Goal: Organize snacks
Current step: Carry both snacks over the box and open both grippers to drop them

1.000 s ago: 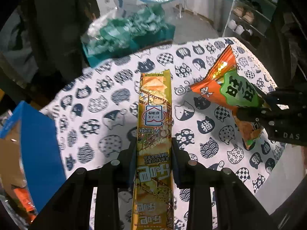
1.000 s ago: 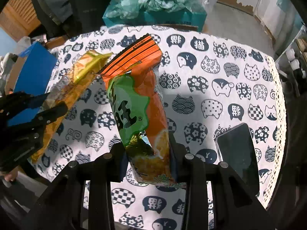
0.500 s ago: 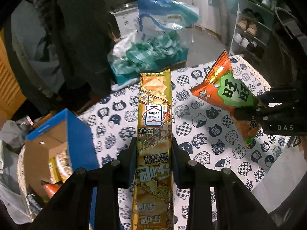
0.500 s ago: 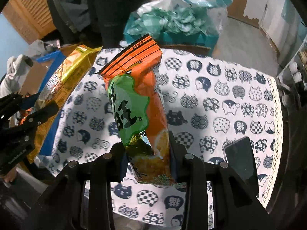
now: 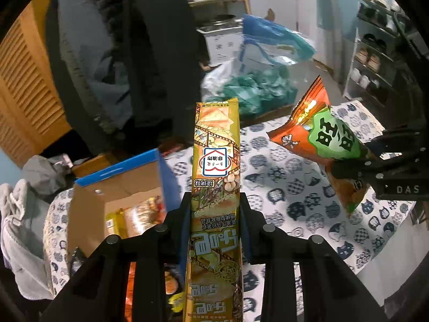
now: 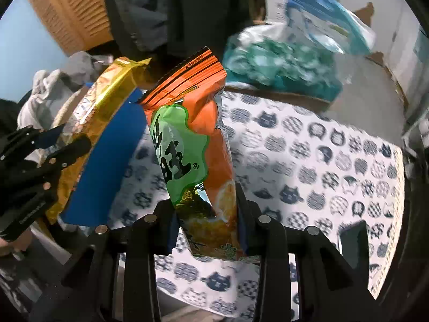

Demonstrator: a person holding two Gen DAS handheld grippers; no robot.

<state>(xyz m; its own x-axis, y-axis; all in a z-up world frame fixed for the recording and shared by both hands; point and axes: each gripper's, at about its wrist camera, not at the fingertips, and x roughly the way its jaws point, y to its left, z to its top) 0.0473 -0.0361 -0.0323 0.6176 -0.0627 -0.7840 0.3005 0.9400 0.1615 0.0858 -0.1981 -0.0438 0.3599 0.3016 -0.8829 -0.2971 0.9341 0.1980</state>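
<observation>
Carry step. Left tongs point(image 5: 215, 209) pinch gold pack point(image 5: 216, 161); right tongs point(image 6: 206, 214) pinch orange bag point(image 6: 193, 145), both aloft over worktop point(image 6: 308, 166). Next, likely: lower into box point(image 5: 112, 185), release.

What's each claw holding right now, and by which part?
The left claw grips the long gold snack pack across its middle. The right claw grips the orange and green snack bag near its lower end.

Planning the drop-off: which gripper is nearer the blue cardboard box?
Left. The left gripper, shut on the gold snack pack, hangs beside the blue cardboard box; the right gripper is farther off, across the table.
</observation>
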